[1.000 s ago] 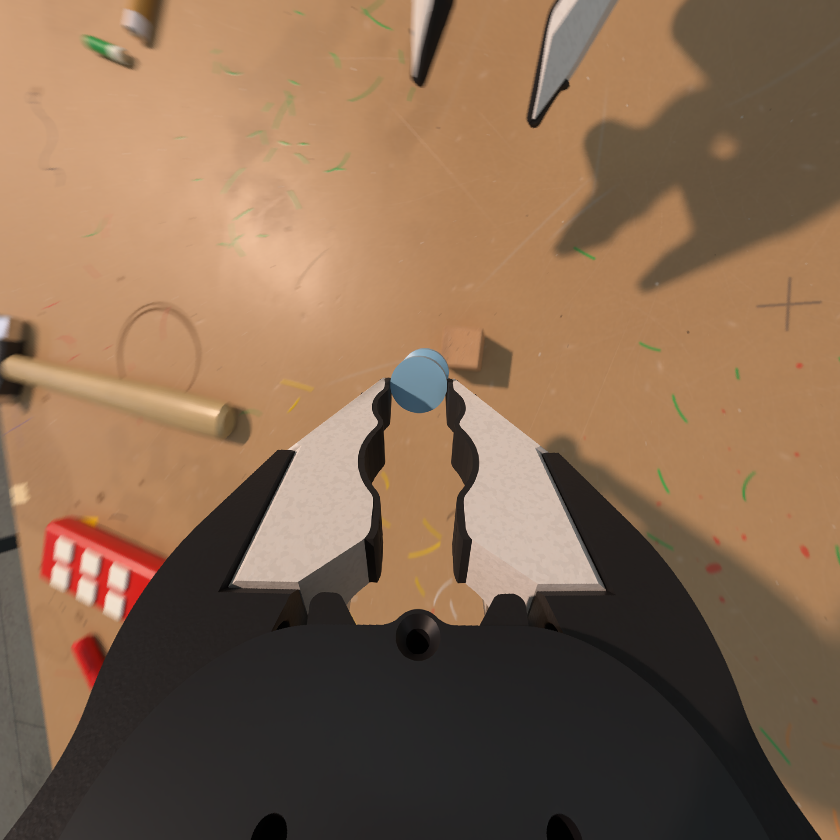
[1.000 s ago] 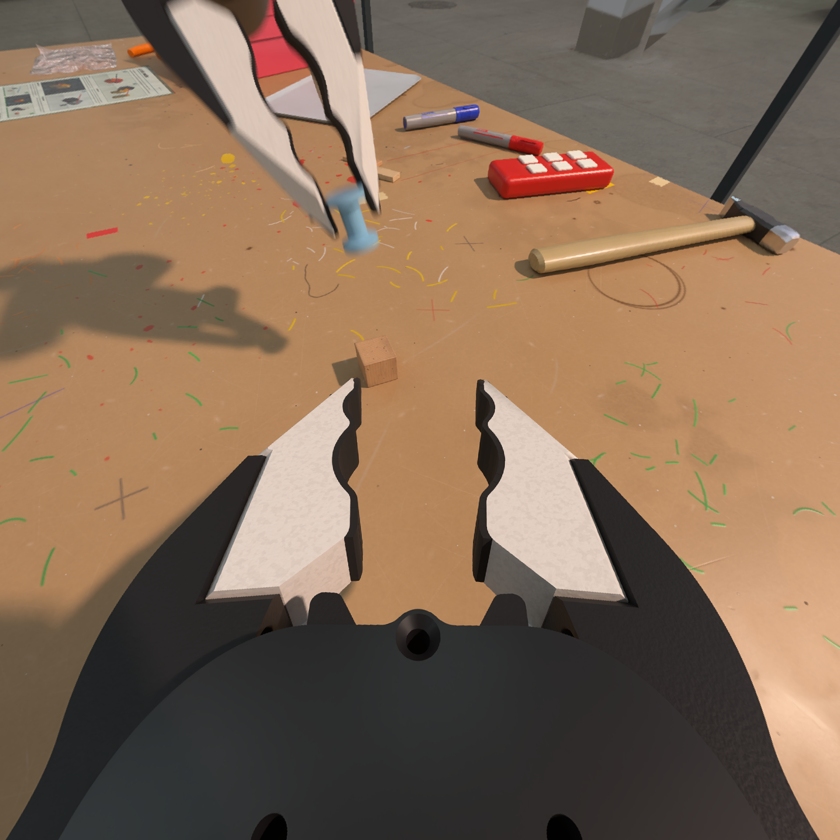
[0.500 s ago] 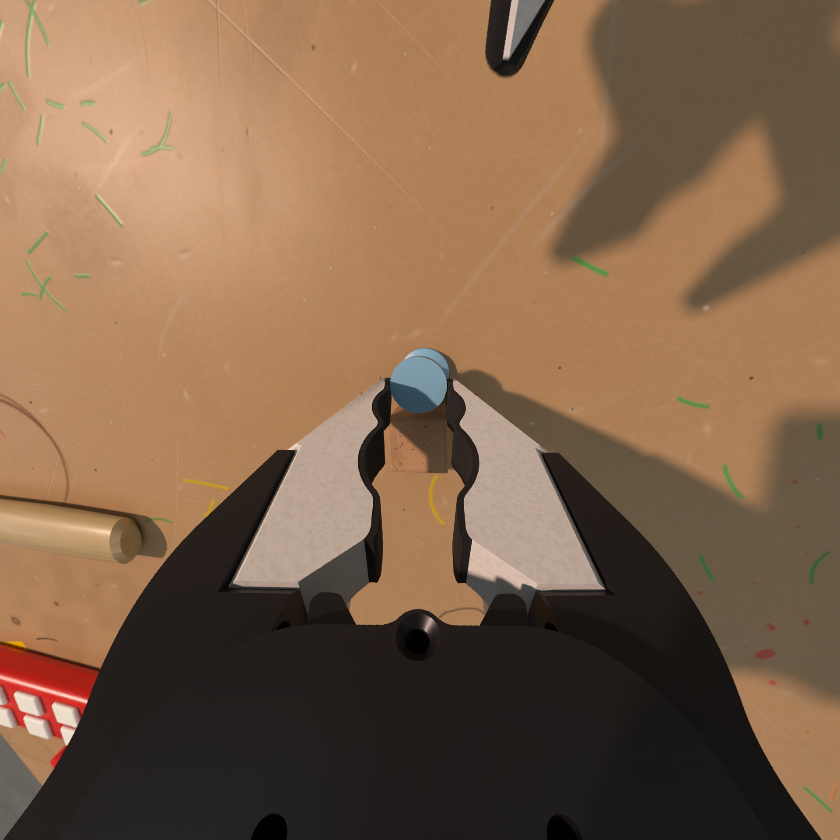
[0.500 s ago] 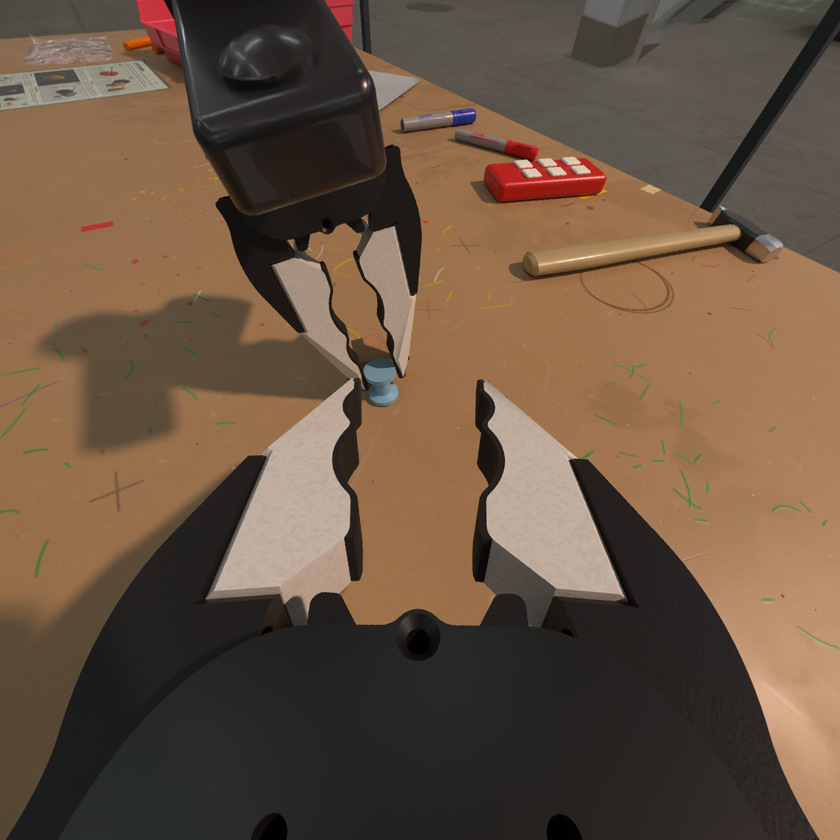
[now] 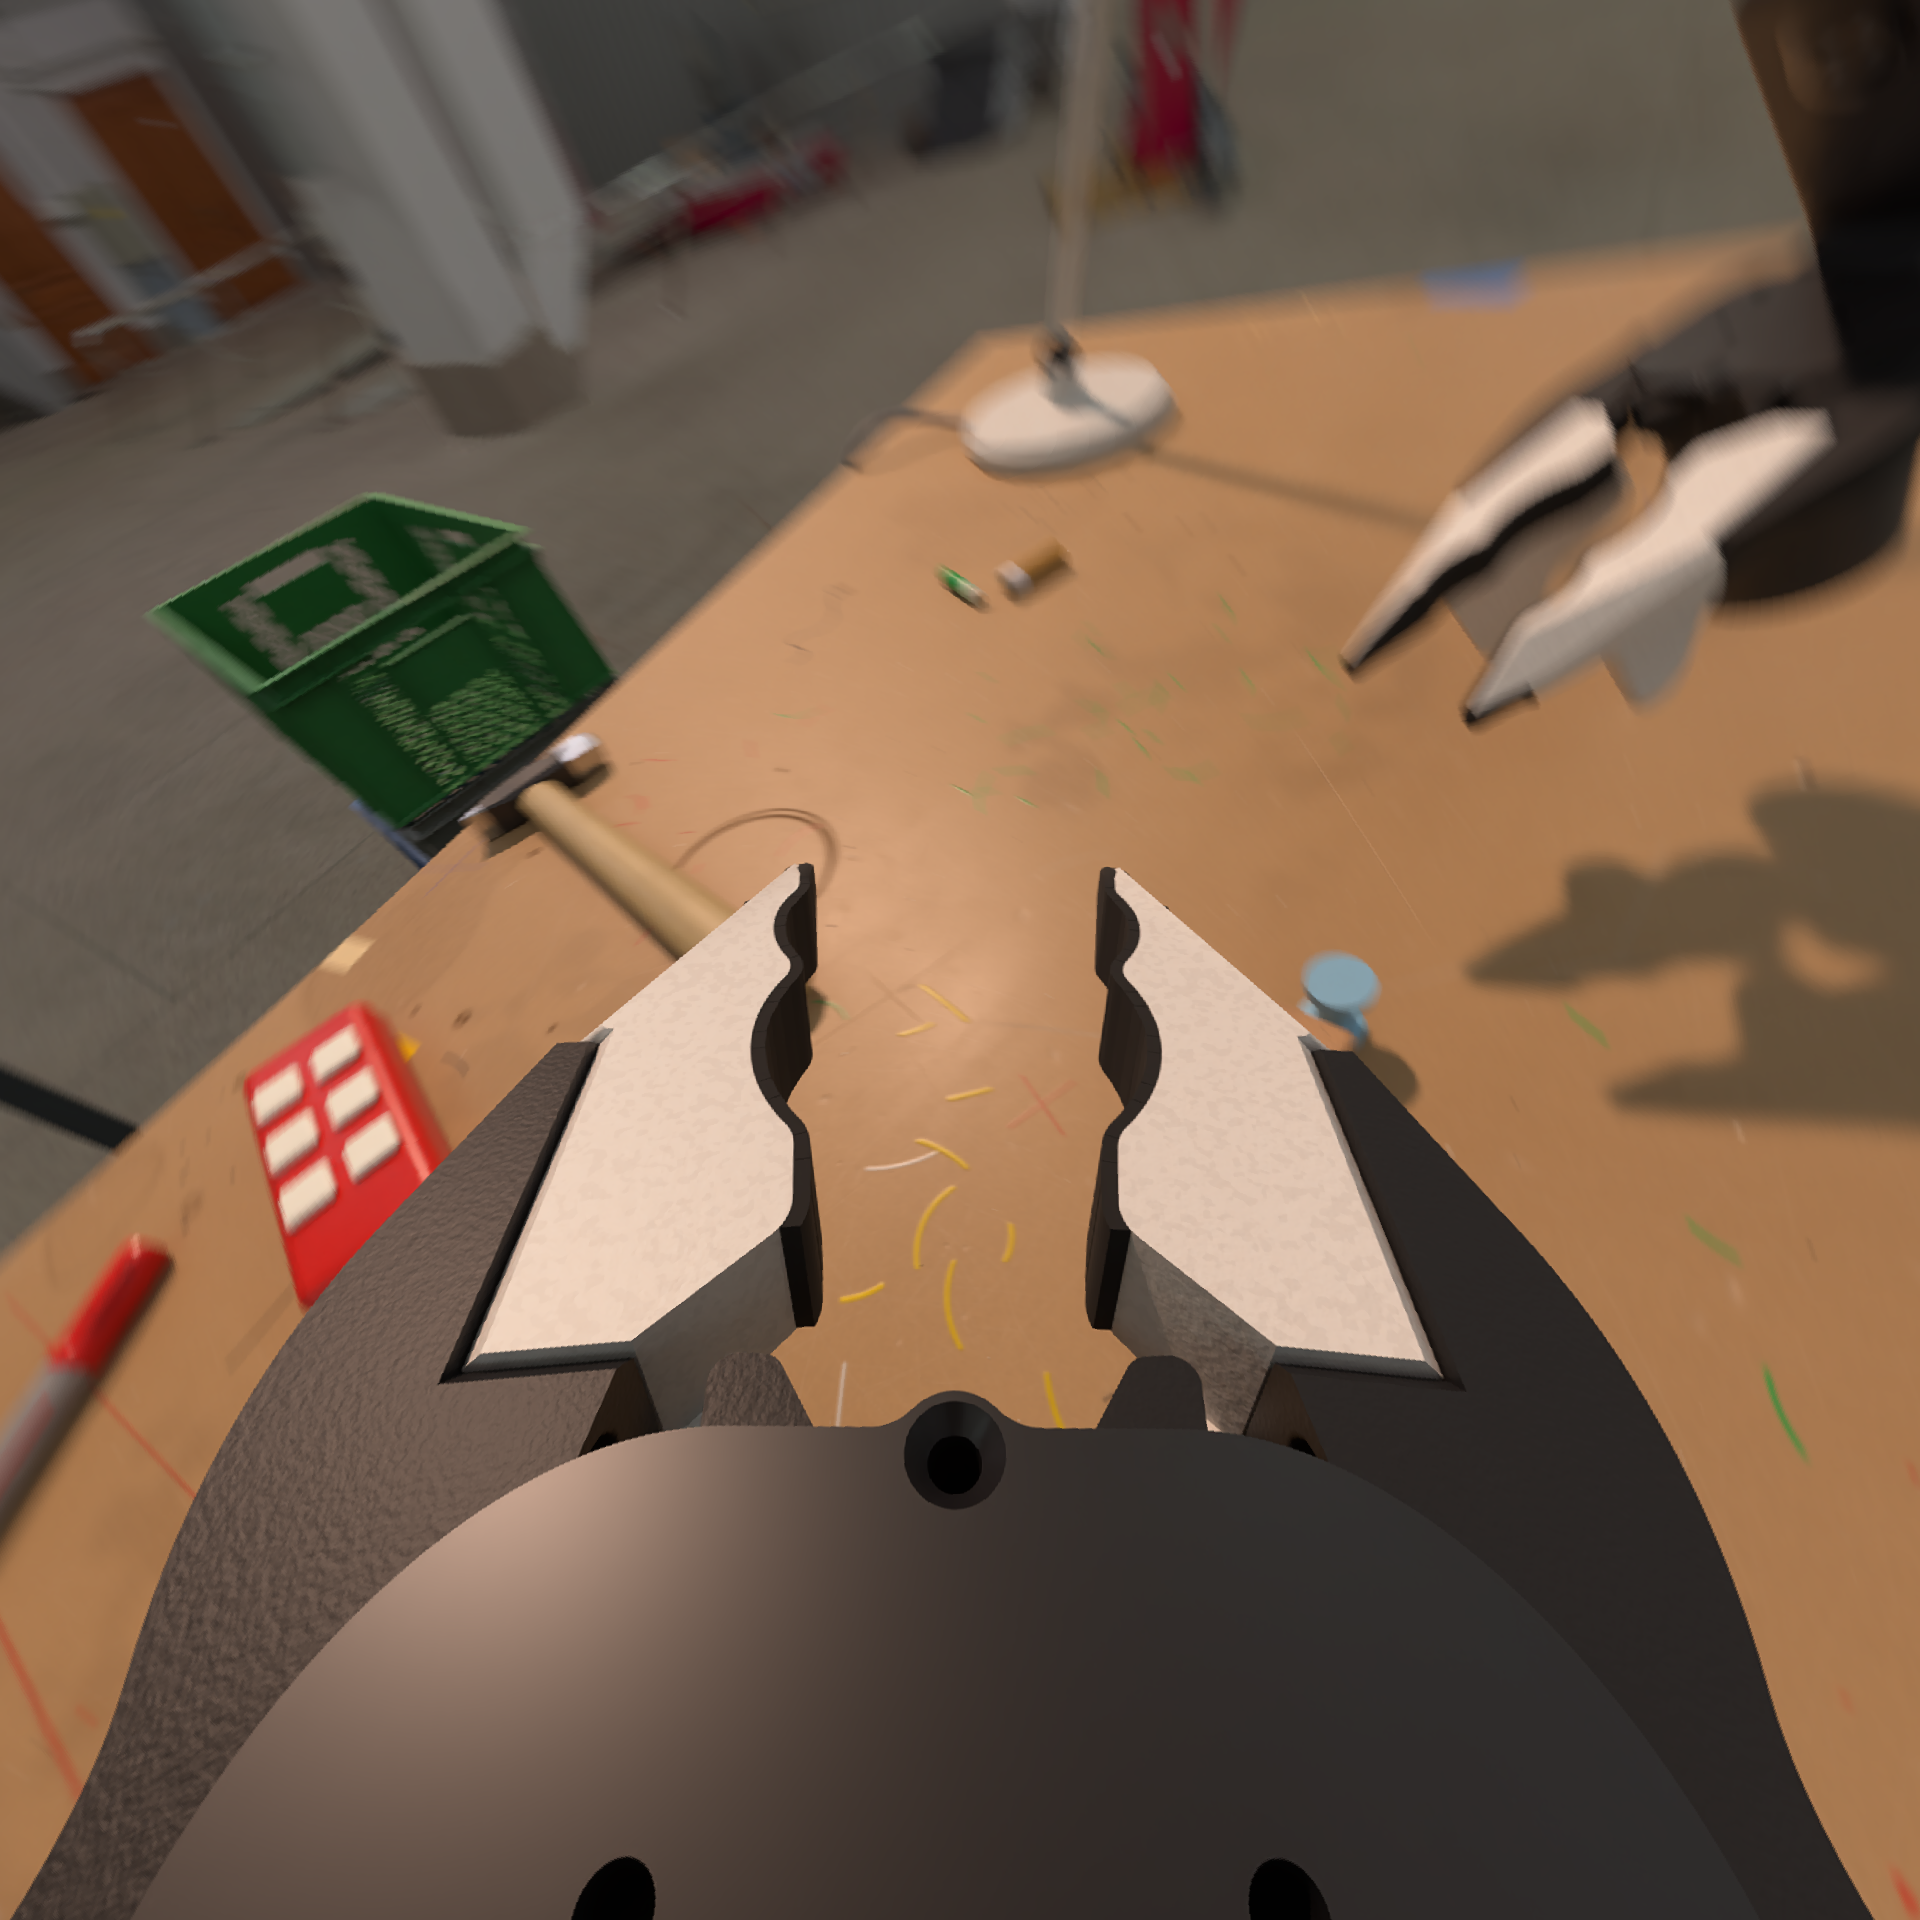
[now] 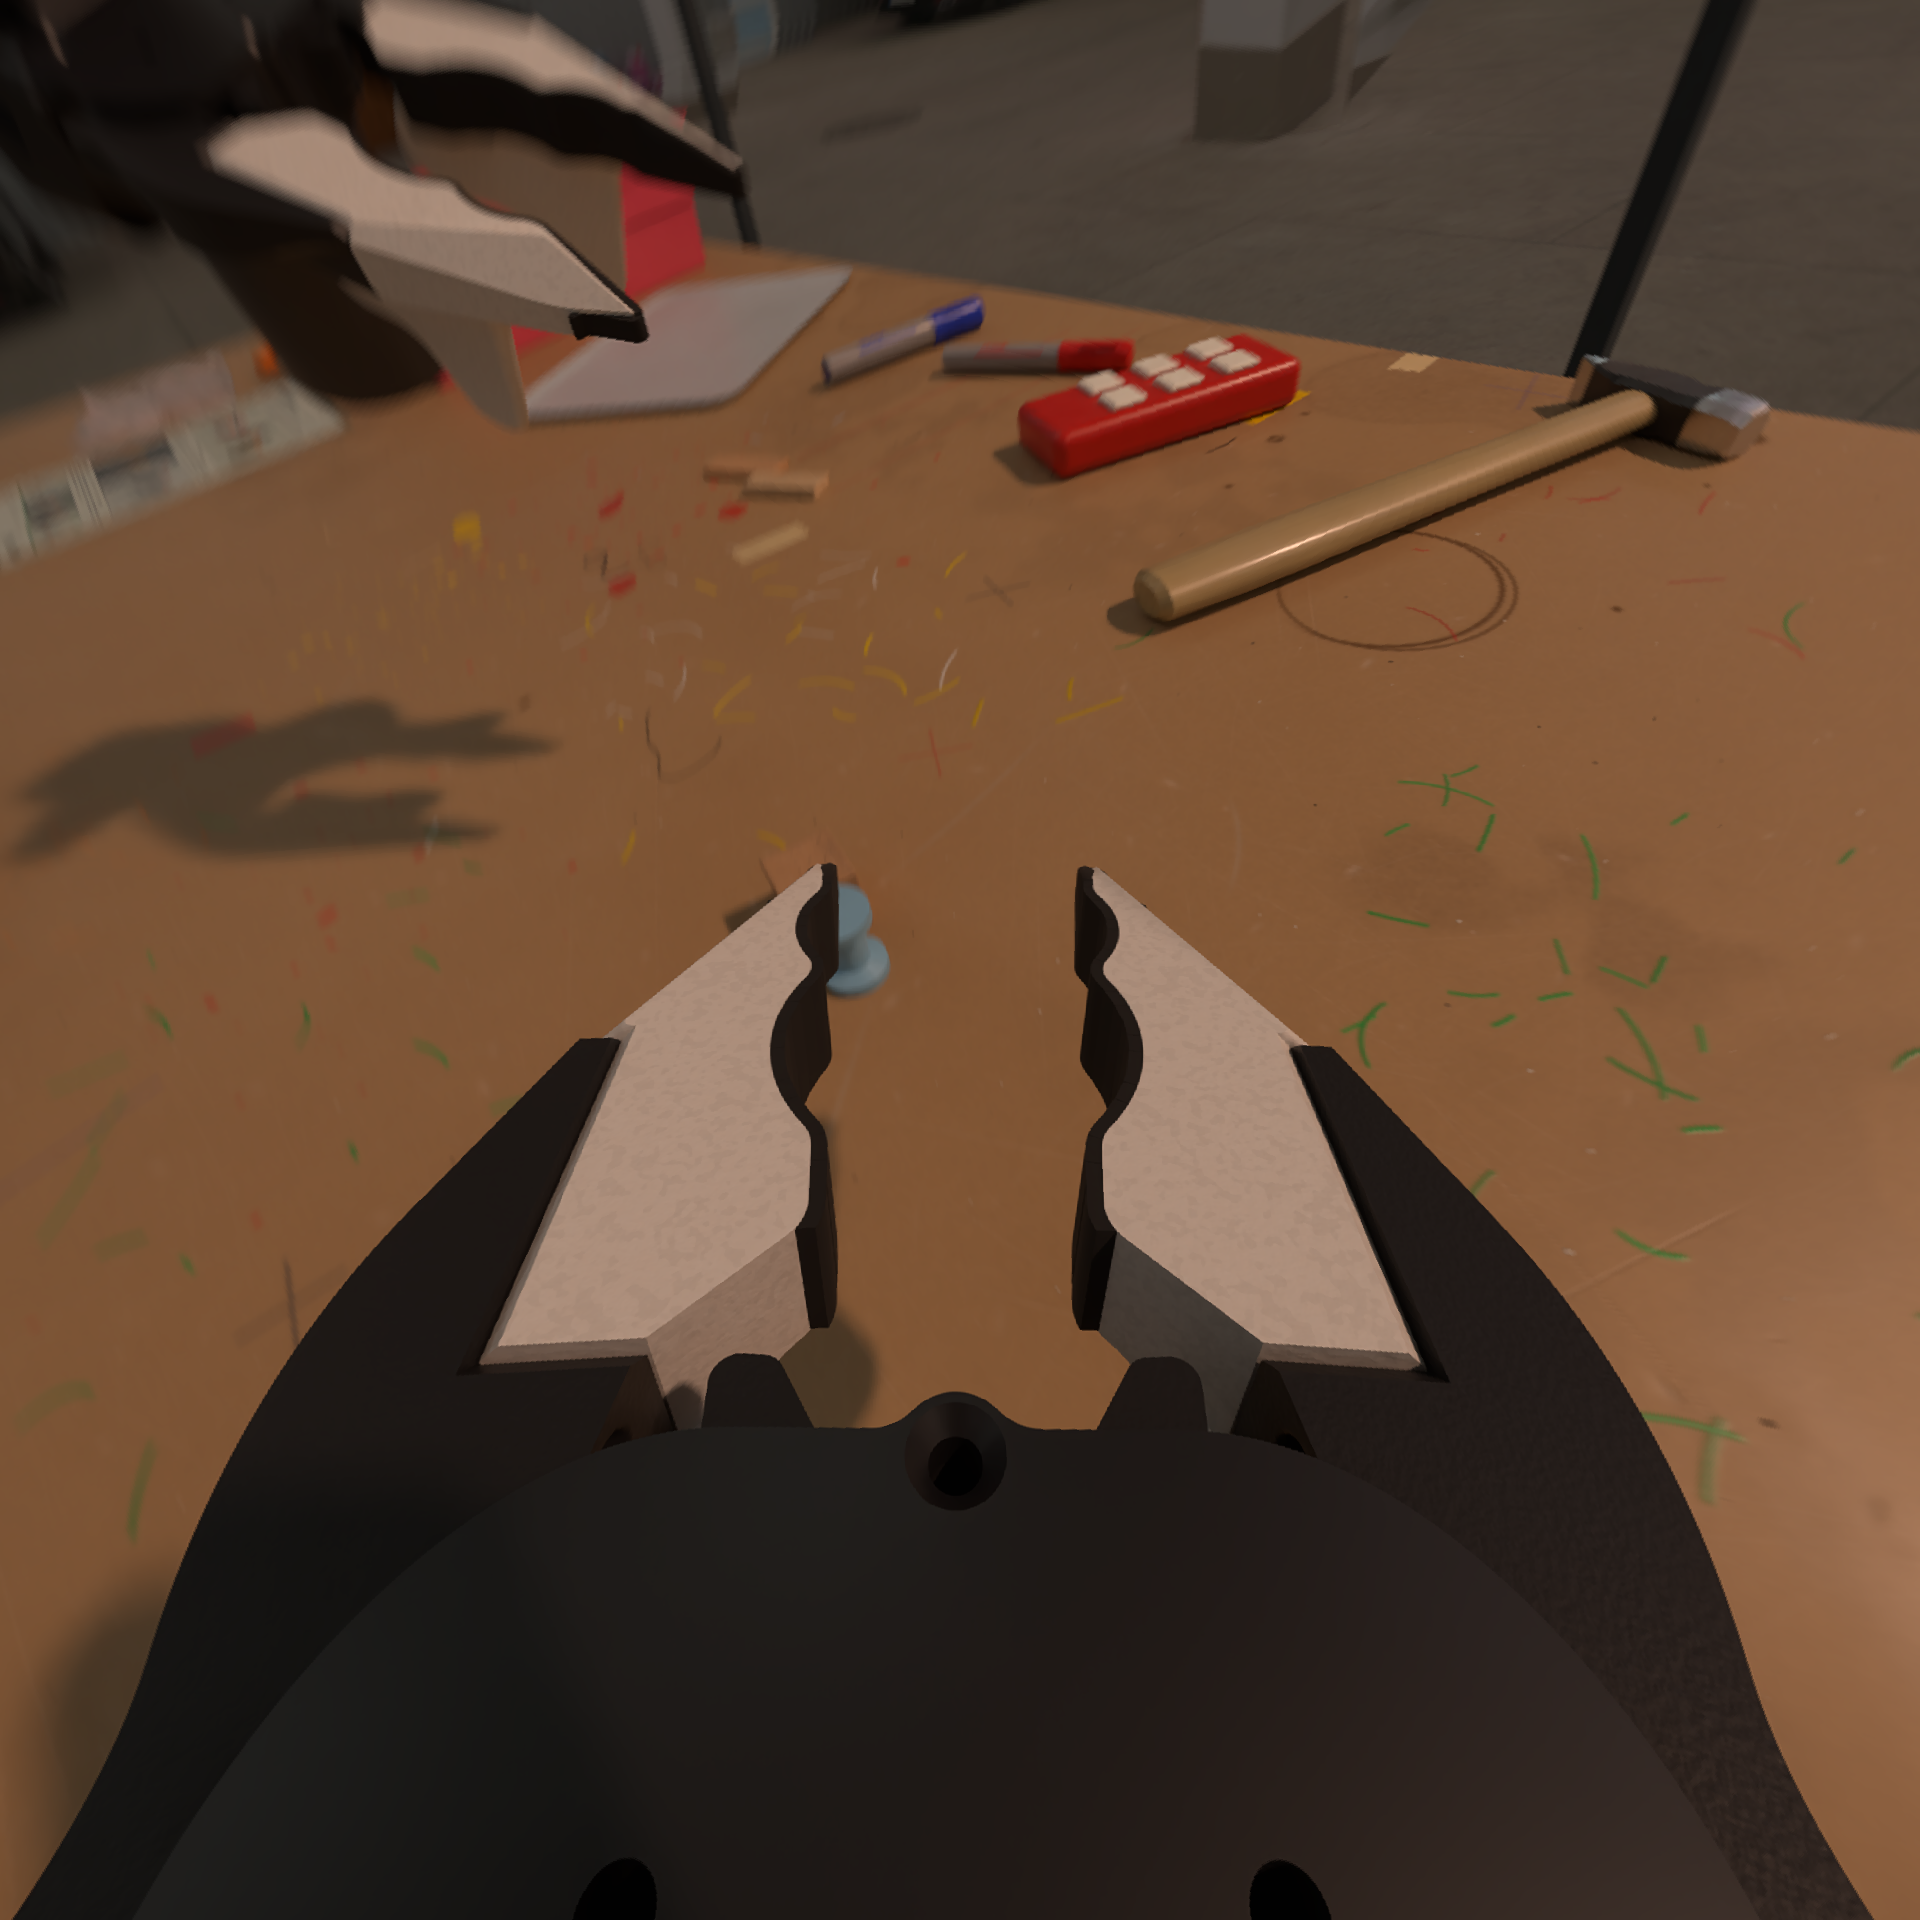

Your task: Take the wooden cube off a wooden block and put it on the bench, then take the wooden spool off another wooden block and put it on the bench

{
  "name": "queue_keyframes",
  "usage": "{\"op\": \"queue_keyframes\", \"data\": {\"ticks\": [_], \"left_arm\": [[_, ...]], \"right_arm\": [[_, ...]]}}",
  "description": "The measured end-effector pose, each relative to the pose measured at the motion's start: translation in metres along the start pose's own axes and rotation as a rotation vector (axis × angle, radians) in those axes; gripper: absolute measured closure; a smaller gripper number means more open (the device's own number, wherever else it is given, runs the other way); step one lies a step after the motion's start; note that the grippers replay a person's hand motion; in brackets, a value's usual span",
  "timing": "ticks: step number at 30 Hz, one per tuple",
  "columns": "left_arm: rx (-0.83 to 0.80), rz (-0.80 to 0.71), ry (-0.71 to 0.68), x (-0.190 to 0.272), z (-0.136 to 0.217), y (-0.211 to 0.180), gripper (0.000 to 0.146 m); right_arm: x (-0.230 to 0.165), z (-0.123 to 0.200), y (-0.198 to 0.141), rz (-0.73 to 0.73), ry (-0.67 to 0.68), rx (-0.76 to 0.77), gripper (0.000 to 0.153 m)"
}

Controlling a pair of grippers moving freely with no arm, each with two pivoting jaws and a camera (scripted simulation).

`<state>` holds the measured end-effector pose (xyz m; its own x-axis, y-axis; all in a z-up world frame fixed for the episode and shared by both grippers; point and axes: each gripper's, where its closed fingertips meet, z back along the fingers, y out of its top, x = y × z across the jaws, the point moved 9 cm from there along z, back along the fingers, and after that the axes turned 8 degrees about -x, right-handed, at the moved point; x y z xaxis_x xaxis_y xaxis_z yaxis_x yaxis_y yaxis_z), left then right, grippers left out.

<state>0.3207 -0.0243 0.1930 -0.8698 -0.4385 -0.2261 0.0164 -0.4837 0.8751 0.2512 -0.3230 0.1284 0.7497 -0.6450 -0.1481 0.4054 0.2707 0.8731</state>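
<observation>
The blue spool [image 5: 1340, 992] stands upright on the brown bench [image 5: 1195, 790], free of both grippers. My left gripper [image 5: 956, 873] is open and empty, raised above the bench, with the spool just right of its right finger. In the right wrist view the spool [image 6: 860, 951] shows partly behind my left fingertip, and a sliver of the wooden cube [image 6: 795, 860] peeks out just beyond it. My right gripper [image 6: 954, 883] is open and empty, low over the bench. The left gripper [image 6: 686, 249] hangs blurred at the upper left there; the right gripper [image 5: 1408, 691] shows at the upper right of the left wrist view.
A hammer [image 6: 1403, 509], a red keypad [image 6: 1158, 400], two markers [image 6: 904, 338], small wood pieces [image 6: 769, 483] and a grey sheet [image 6: 686, 343] lie toward the far edge. A green basket [image 5: 384, 644] sits off the bench. A lamp base [image 5: 1065, 416] stands at the far end.
My left gripper carried the spool down beside the cube, let it go, opened wide and pulled up and away. The spool now stands on the bench. My right gripper stayed open.
</observation>
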Motion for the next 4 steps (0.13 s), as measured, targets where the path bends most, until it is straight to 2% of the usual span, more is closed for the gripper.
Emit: {"op": "queue_keyframes", "data": {"ticks": [2,4], "left_arm": [[0.091,0.218,0.032,-0.027,0.012,-0.022,0.097],[0.096,0.431,-0.051,-0.043,0.013,-0.043,0.097]], "right_arm": [[0.004,-0.006,0.005,-0.100,0.000,0.051,0.112],[0.008,-0.012,0.012,-0.165,-0.018,0.072,0.113]]}}
